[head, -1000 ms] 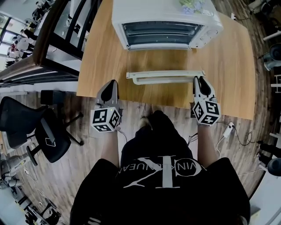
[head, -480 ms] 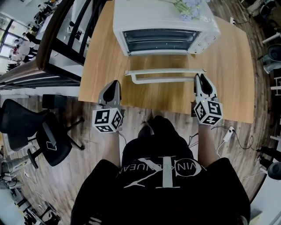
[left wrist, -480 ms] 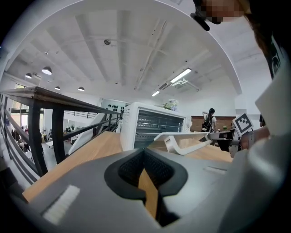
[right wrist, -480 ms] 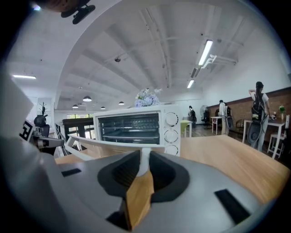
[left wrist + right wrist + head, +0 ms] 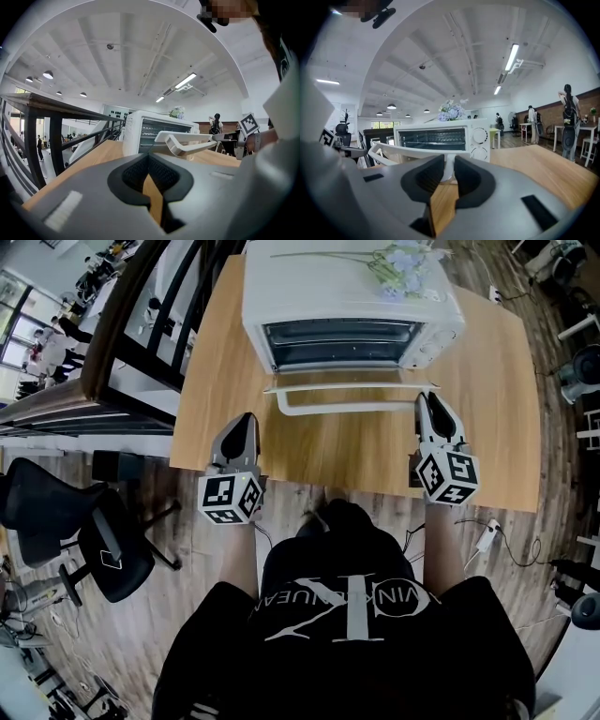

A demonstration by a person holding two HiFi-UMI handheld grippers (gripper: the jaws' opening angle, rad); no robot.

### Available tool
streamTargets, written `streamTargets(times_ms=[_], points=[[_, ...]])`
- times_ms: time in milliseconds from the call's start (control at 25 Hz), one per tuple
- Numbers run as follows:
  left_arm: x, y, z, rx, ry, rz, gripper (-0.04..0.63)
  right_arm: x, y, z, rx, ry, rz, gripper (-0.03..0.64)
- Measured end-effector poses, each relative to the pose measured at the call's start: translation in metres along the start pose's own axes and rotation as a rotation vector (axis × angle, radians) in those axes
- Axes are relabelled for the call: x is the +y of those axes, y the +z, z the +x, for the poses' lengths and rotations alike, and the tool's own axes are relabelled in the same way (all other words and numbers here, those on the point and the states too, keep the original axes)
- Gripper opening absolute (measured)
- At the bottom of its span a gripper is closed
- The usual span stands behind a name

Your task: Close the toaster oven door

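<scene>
A white toaster oven stands at the back of the wooden table. Its door hangs partly open, the long white handle facing me. My right gripper has its tips at the right end of that handle; its jaws stand a narrow gap apart with nothing between them. My left gripper hovers by the table's front left edge, apart from the door, jaws shut and empty. The left gripper view shows the oven and the raised door from the side. In the right gripper view the door crosses in front of the oven.
Pale artificial flowers lie on the oven's top. A black railing runs along the table's left side. A black office chair stands on the floor at the left, and a power strip lies on the floor at the right.
The oven door has swung up toward the oven, its handle now much nearer the front opening. My right gripper stayed at the handle's right end; the left stayed by the table edge.
</scene>
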State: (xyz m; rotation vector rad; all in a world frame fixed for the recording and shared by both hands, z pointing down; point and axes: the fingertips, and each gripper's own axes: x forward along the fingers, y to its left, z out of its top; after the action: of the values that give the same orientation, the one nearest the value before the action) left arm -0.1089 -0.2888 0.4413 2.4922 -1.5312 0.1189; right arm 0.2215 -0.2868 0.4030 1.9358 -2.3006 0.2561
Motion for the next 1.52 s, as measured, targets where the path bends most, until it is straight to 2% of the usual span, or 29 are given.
streamTargets(times_ms=[920,1520], points=[[0.010,0.027,0.029,-0.051,0.023,-0.003,0.012,-0.010,0.050,0.050,-0.073,0.037,-0.001,0.075],[0.023,0.033,0.032,-0.059,0.080,-0.018,0.012,-0.013,0.073,0.082,-0.086,0.062,-0.046,0.075]])
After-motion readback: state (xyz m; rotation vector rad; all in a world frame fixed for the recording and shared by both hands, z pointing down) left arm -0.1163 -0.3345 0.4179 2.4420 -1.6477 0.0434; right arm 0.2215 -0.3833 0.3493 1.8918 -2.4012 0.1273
